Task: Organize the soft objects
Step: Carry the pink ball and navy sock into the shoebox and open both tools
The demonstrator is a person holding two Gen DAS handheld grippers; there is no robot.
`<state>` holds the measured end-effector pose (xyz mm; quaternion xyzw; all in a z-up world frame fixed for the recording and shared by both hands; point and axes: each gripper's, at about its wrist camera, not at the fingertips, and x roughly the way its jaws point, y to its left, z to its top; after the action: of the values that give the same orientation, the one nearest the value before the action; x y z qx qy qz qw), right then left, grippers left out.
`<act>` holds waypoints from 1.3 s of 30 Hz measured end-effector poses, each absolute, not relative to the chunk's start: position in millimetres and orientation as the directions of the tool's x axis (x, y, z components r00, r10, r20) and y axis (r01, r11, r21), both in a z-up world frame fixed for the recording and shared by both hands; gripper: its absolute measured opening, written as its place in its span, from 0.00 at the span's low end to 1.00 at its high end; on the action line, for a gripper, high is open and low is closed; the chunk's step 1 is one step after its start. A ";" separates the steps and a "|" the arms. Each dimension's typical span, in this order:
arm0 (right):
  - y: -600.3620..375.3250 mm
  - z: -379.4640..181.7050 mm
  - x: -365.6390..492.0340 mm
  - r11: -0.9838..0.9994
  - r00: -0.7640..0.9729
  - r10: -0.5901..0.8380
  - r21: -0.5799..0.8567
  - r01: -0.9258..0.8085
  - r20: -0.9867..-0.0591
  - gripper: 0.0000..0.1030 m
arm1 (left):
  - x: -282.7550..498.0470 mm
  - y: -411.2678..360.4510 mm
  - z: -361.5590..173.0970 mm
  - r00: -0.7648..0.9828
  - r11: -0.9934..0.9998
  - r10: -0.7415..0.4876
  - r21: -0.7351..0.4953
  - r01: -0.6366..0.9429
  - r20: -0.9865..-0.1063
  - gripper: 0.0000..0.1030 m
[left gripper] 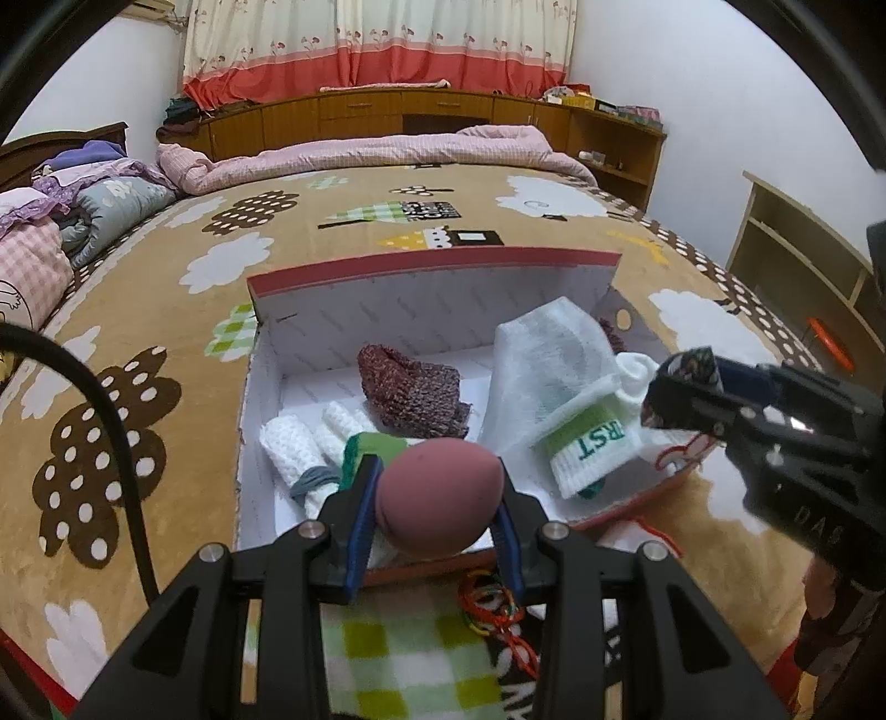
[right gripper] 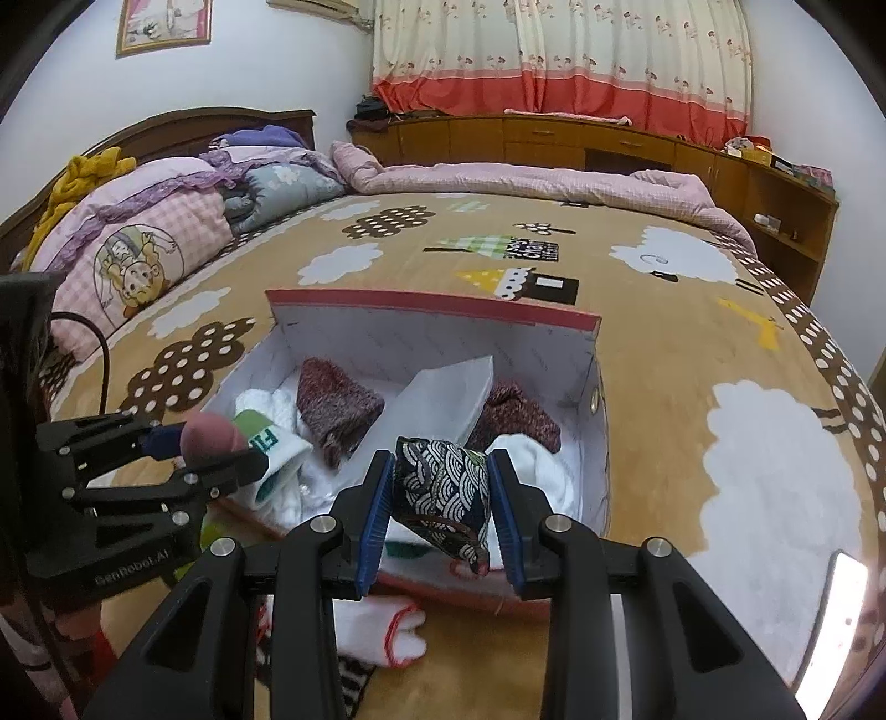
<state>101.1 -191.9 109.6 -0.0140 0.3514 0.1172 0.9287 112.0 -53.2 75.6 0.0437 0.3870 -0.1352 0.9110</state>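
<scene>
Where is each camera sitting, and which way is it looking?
Left wrist: sits on the left gripper, looks down along its fingers at the pink egg-shaped sponge they hold over the box; the right gripper shows at the right edge.
Right wrist: sits on the right gripper, looks down along its fingers at the dark patterned pouch they hold over the box; the left gripper shows at the left.
Both share the box, the bed and the curtain.
</scene>
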 end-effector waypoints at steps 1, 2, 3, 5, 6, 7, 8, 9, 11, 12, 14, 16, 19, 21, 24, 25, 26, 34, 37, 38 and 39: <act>-192.0 108.4 103.4 0.972 0.726 0.206 0.054 -0.227 -0.656 0.34 | 113.2 -54.0 74.7 0.664 0.960 -0.210 -0.022 0.280 -0.718 0.38; -192.4 106.8 106.0 0.973 0.725 0.204 0.054 -0.225 -0.658 0.34 | 114.5 -55.1 74.0 0.663 0.959 -0.210 -0.020 0.282 -0.718 0.38; -193.1 105.3 107.4 0.974 0.724 0.202 0.055 -0.222 -0.659 0.34 | 115.4 -56.2 73.2 0.662 0.958 -0.210 -0.017 0.286 -0.720 0.38; -195.1 102.2 109.8 0.974 0.722 0.201 0.059 -0.217 -0.662 0.34 | 116.9 -59.2 72.5 0.663 0.957 -0.206 -0.006 0.291 -0.719 0.39; -195.5 100.3 111.1 0.975 0.720 0.200 0.061 -0.215 -0.664 0.34 | 117.2 -60.5 72.3 0.665 0.956 -0.204 -0.001 0.292 -0.719 0.39; -195.8 99.1 111.4 0.975 0.719 0.201 0.062 -0.215 -0.665 0.34 | 117.8 -61.8 72.0 0.665 0.956 -0.202 0.003 0.293 -0.719 0.39; -195.9 98.0 111.5 0.975 0.719 0.201 0.063 -0.214 -0.665 0.34 | 118.4 -62.9 71.7 0.665 0.956 -0.201 0.005 0.294 -0.719 0.39; -196.4 96.6 111.5 0.975 0.719 0.202 0.065 -0.214 -0.666 0.34 | 119.0 -63.7 71.3 0.665 0.956 -0.200 0.007 0.294 -0.719 0.39; -196.1 94.8 111.7 0.974 0.715 0.205 0.067 -0.217 -0.668 0.35 | 119.9 -65.2 70.7 0.667 0.956 -0.198 0.010 0.295 -0.719 0.39; -196.1 94.4 111.6 0.974 0.714 0.207 0.068 -0.218 -0.668 0.36 | 120.0 -65.8 70.6 0.668 0.956 -0.197 0.011 0.294 -0.718 0.40; -196.1 94.6 111.2 0.974 0.718 0.204 0.066 -0.216 -0.665 0.38 | 119.7 -67.4 70.6 0.668 0.956 -0.197 0.012 0.295 -0.718 0.48; -196.8 96.9 111.4 0.976 0.730 0.198 0.064 -0.208 -0.654 0.46 | 119.7 -68.0 70.4 0.665 0.955 -0.202 0.007 0.297 -0.719 0.55; -199.1 102.3 109.5 0.977 0.745 0.201 0.071 -0.202 -0.636 0.54 | 119.1 -68.9 70.9 0.660 0.953 -0.214 -0.005 0.304 -0.720 0.63; -200.7 106.5 108.1 0.977 0.753 0.199 0.070 -0.200 -0.627 0.54 | 118.4 -69.8 72.0 0.660 0.953 -0.209 0.001 0.303 -0.722 0.64; -201.3 110.3 104.5 0.978 0.761 0.194 0.064 -0.197 -0.620 0.59 | 115.9 -70.0 74.1 0.660 0.952 -0.205 0.010 0.306 -0.722 0.65; -201.7 111.1 103.1 0.978 0.761 0.194 0.065 -0.196 -0.619 0.60 | 114.8 -69.8 75.1 0.661 0.952 -0.204 0.010 0.305 -0.722 0.65; -202.2 112.2 101.1 0.978 0.762 0.195 0.066 -0.197 -0.618 0.62 | 113.9 -69.4 75.9 0.662 0.952 -0.206 0.008 0.305 -0.721 0.66; -205.0 118.8 83.1 0.975 0.754 0.209 0.073 -0.210 -0.623 0.62 | 99.7 -66.0 87.0 0.673 0.948 -0.219 0.007 0.317 -0.707 0.68; -204.9 120.3 72.8 0.973 0.748 0.214 0.073 -0.217 -0.628 0.62 | 93.6 -64.0 89.8 0.675 0.949 -0.222 0.003 0.316 -0.704 0.68; -204.2 120.5 69.5 0.973 0.746 0.216 0.074 -0.218 -0.630 0.62 | 91.5 -63.3 90.7 0.675 0.949 -0.223 0.002 0.315 -0.704 0.68; -203.8 120.7 64.7 0.972 0.742 0.221 0.078 -0.223 -0.633 0.62 | 89.3 -62.7 91.2 0.674 0.949 -0.223 0.001 0.315 -0.704 0.68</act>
<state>64.7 -203.8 120.7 -0.0014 0.3391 0.1191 0.9332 89.3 -62.7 91.2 0.0613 0.3756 -0.1475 0.9129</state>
